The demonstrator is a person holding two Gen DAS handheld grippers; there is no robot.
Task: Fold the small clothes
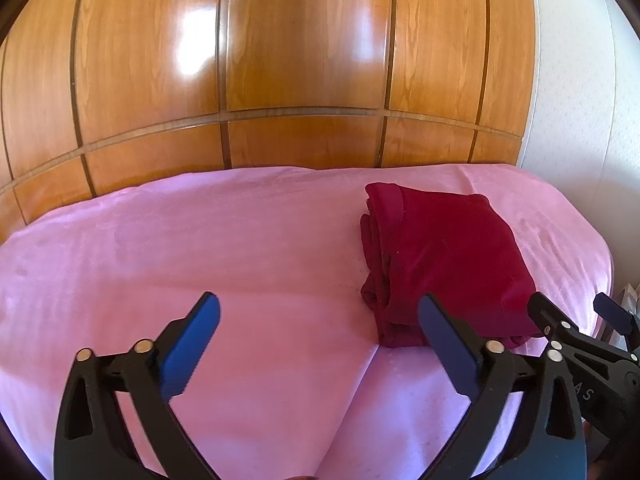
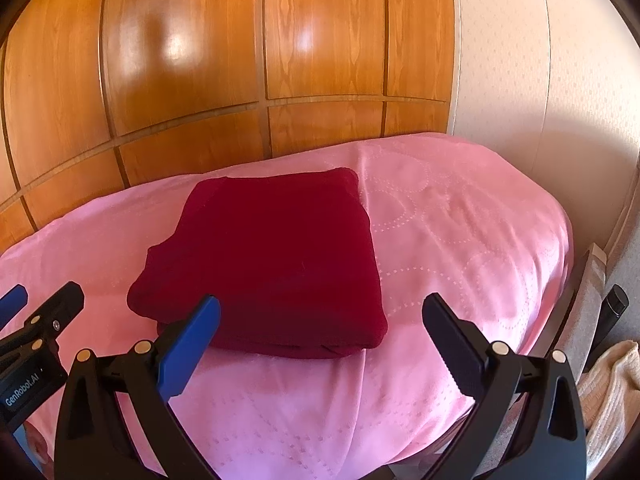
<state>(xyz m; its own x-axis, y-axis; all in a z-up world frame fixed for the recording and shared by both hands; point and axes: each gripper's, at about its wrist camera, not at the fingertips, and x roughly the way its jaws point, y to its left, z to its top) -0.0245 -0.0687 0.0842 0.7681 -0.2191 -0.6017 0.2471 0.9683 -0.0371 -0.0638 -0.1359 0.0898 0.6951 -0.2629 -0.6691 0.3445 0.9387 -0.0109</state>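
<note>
So in the left wrist view, the left gripper (image 1: 320, 340) sits low over the bed (image 1: 160, 248), which has a pink cover on it. Its fingers (image 1: 192, 344) are spread wide apart with nothing between them, just bare pink cover underneath. The dark red garment (image 1: 444, 264) is already folded into a chunky rectangle and lies on the bed up and to the right of the gripper. The right-hand finger overlaps the near corner of the garment in this view, but I can't tell if it's actually touching. You can see the stacked layers along the garment's left edge. Over at the far right edge the right gripper (image 1: 576, 316) pokes in, just past the near right corner of the garment. Behind the bed is a glossy wooden wardrobe (image 1: 280, 60) with panelled doors.

Right wrist view: the right gripper (image 2: 322, 340) also has its fingers (image 2: 188, 348) wide apart, holding nothing. The folded red garment sits right in front, flat on the pink cover, its near edge between and just beyond the fingertips. The left-hand blue pad overlaps the garment's near left corner; contact is unclear. The left gripper shows at the left edge. Off the bed on the right there's a cream knitted cloth (image 2: 612, 392), low down beside the bed frame.
</note>
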